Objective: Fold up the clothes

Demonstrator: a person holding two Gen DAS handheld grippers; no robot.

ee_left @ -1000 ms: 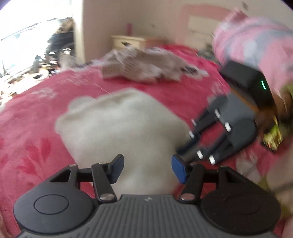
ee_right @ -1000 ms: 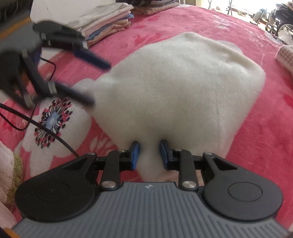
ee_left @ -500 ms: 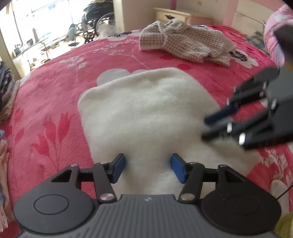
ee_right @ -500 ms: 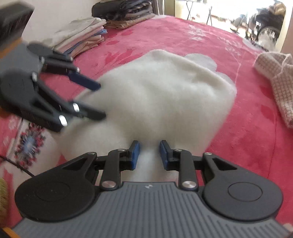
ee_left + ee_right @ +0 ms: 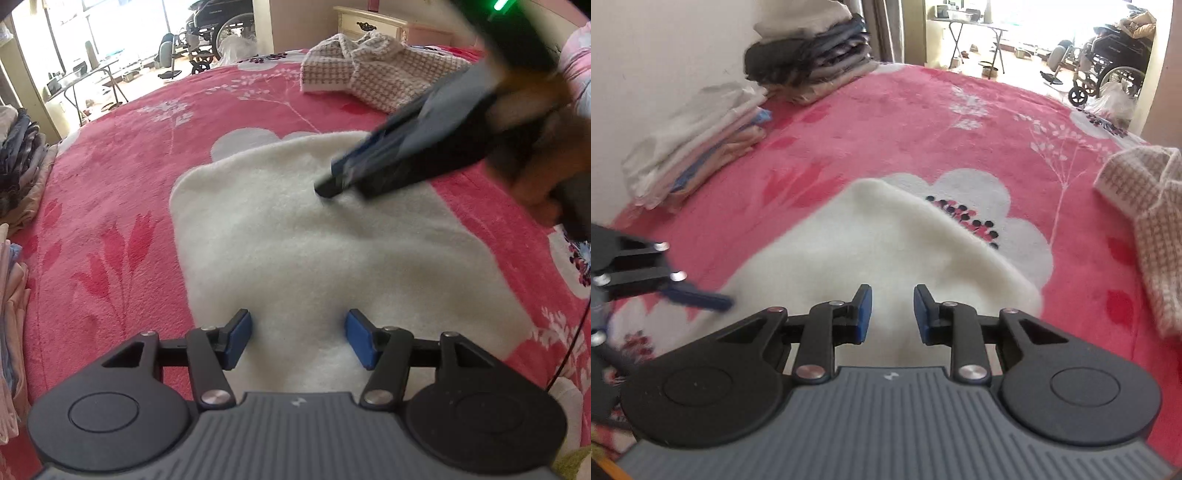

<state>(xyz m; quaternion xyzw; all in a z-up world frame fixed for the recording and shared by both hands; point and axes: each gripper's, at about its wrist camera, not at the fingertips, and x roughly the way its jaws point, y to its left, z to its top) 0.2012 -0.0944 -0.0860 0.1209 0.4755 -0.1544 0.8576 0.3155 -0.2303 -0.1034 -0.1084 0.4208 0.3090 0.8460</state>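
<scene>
While white fleece (image 5: 314,236) lies flat, already folded, mid-bed on red blanket (image 5: 122,177), both tongs empty: left gripper (image 5: 297,339) wide apart, right gripper (image 5: 892,314) partly apart. Folded stacks (image 5: 698,144) done by wall; checked sweater (image 5: 376,77) still unfolded.

Left gripper (image 5: 298,343) open over white garment (image 5: 314,251).

A wheelchair (image 5: 1115,62) is being seen beyond the doorway, beside a folding table (image 5: 971,29). A cream nightstand (image 5: 373,26) is being shown against the far wall.
</scene>
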